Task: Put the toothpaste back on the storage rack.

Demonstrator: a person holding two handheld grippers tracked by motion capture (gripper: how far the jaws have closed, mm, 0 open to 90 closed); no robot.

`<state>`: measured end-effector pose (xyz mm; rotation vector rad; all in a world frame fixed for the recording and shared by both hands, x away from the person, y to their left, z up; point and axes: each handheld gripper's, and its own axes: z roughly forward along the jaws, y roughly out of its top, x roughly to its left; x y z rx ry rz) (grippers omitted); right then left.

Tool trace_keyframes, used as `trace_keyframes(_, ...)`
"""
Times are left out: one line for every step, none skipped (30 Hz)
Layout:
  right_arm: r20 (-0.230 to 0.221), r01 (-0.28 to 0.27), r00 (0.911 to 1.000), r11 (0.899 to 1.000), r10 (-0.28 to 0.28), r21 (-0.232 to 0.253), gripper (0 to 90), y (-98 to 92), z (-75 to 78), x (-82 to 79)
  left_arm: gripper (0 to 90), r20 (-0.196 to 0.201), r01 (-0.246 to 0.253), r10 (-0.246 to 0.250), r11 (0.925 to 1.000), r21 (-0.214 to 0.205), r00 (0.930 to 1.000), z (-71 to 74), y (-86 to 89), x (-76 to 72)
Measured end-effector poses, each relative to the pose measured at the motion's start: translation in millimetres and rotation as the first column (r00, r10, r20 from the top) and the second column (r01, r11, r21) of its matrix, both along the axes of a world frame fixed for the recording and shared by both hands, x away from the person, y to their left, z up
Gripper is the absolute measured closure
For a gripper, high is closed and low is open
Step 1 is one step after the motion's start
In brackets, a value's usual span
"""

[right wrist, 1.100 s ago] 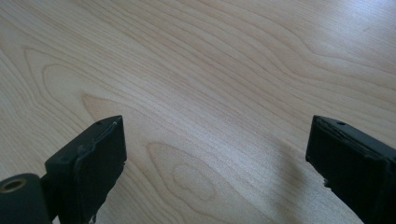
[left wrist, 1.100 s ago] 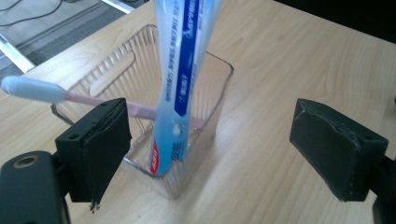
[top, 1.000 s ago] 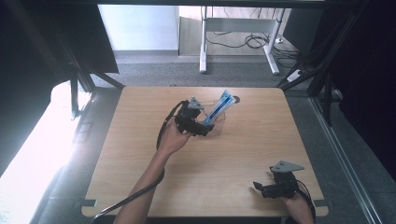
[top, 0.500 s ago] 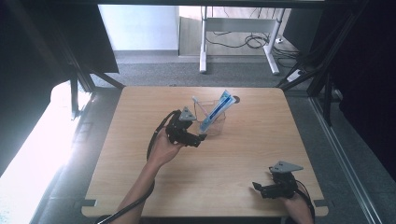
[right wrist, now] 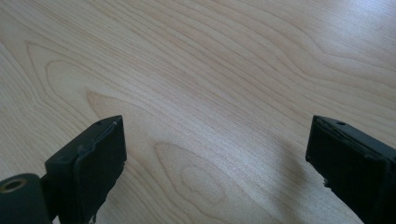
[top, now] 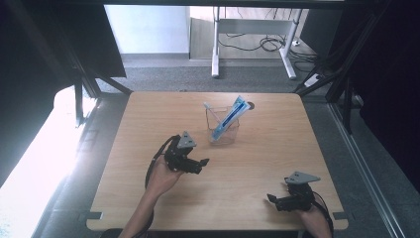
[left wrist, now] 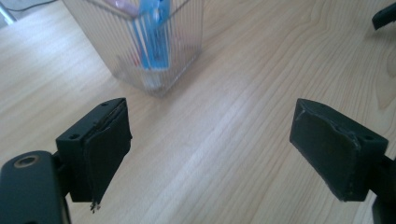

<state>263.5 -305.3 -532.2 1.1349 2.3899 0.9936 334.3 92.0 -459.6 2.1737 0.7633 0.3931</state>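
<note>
Both grippers are held with jaws spread and empty, the left gripper (top: 197,164) kept low just near-left of the clear cup (top: 223,125), in which a blue tube (top: 228,118) leans, while the right gripper (top: 275,200) is parked at the table's (top: 257,163) near-right edge.

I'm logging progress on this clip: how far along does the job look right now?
Done, it seems: the blue toothpaste tube leans inside the clear cup beside a toothbrush. In hand: nothing; the left gripper is open short of the cup, the right gripper open near the table edge. Nothing visibly remains.
</note>
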Motion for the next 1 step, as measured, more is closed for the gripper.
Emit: trace_keyframes(0.0,0.0,1.0,1.0,0.0,0.0,5.1,0.1,0.0,0.1,12.8,-0.001,-0.004,0.004,1.0,0.001,1.0,-2.3,0.8,-0.9)
